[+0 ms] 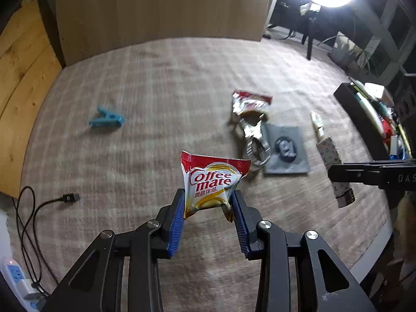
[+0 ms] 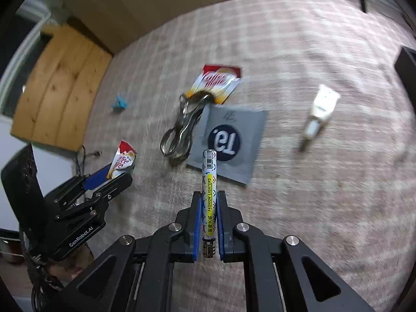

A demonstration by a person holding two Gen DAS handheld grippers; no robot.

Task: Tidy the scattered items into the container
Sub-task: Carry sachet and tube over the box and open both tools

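Gripping a red-and-white Coffee-mate sachet [image 1: 213,182] in my left gripper [image 1: 208,202] and a slim patterned lighter [image 2: 209,197] in my right gripper [image 2: 209,208], above the checked pinkish carpet's [image 1: 156,91] middle; both jaws clamp tight.

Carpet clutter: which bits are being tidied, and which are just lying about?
Being tidied:
creamer sachet in left gripper
lighter in right gripper
second sachet
metal clip
blue peg
grey packet
small tube

Lying about:
black cable
power strip
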